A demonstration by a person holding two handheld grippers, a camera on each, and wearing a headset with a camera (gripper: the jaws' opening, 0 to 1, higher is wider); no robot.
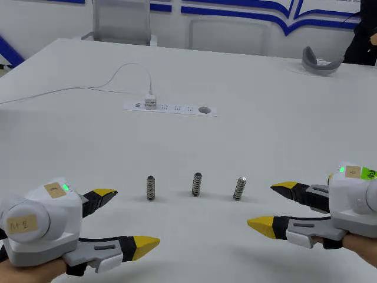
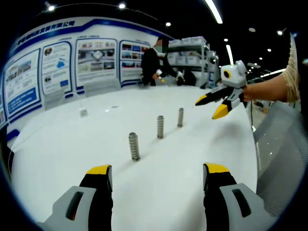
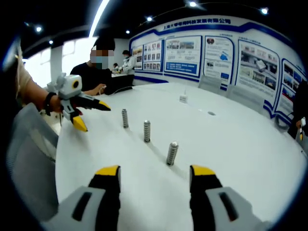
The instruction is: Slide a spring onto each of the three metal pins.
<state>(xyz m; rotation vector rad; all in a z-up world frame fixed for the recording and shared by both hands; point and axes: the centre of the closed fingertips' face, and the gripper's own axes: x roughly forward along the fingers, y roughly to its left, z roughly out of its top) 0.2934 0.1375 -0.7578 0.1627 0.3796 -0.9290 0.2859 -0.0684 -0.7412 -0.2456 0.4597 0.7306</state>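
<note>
Threading looks finished: the left gripper [image 1: 134, 216] and right gripper [image 1: 262, 205] flank the row, jaws apart and empty.

On the white desk [image 1: 235, 135] the left pin [image 1: 151, 187], middle pin [image 1: 197, 184] and right pin [image 1: 240, 188] stand upright in a line. Each seems sleeved by a spring [image 2: 134, 146], though the coils are too small to be sure. The left gripper hovers near-left of the row and the right gripper near-right, both well apart from the pins. Judging by this, the next move calls only for checking that every spring sits fully down.
</note>
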